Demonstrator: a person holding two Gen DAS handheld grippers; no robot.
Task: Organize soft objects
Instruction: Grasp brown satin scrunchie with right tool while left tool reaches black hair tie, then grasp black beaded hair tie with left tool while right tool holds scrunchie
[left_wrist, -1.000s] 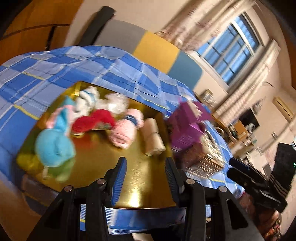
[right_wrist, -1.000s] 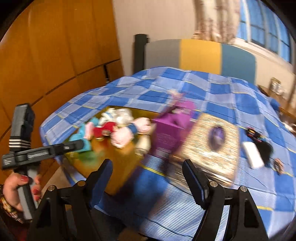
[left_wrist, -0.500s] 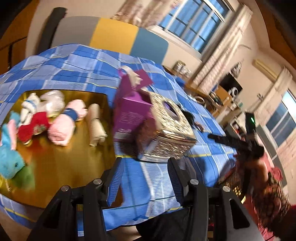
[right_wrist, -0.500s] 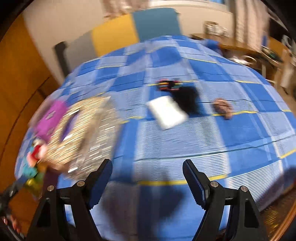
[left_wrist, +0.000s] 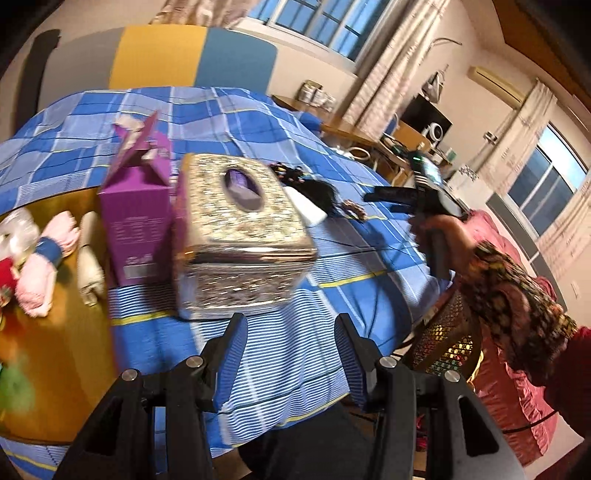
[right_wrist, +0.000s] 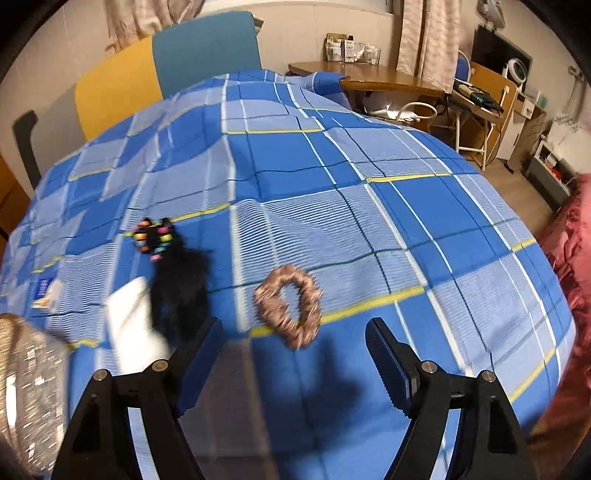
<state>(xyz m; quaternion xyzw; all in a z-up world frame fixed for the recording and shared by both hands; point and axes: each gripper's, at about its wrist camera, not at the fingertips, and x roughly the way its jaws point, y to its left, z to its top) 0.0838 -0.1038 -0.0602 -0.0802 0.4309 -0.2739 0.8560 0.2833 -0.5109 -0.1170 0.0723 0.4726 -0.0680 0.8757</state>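
My right gripper (right_wrist: 293, 365) hangs open just above the blue checked bedspread (right_wrist: 332, 166). A pinkish-brown scrunchie (right_wrist: 288, 306) lies right ahead of the gap between its fingers, untouched. Left of it lie a black fluffy piece (right_wrist: 181, 288), a hair tie with coloured beads (right_wrist: 153, 238) and a white packet (right_wrist: 133, 321). My left gripper (left_wrist: 291, 354) is open and empty, in front of a silver ornate tissue box (left_wrist: 240, 229). Beside that stands a purple carton (left_wrist: 136, 229). Pink rolled socks (left_wrist: 40, 266) and a beige roll (left_wrist: 88, 258) lie on a gold tray (left_wrist: 55, 350).
A person's hand (left_wrist: 443, 232) in a patterned sleeve holds the right gripper over the bed's right side. A woven basket (left_wrist: 447, 343) and a red quilt (left_wrist: 509, 406) sit beside the bed. Behind the bed are a desk (right_wrist: 369, 77) and a colour-block headboard (right_wrist: 166, 62).
Both views swung right: the left from the gold tray to the tissue box, the right across the bed down to the scrunchie. The left jaws stand slightly wider.
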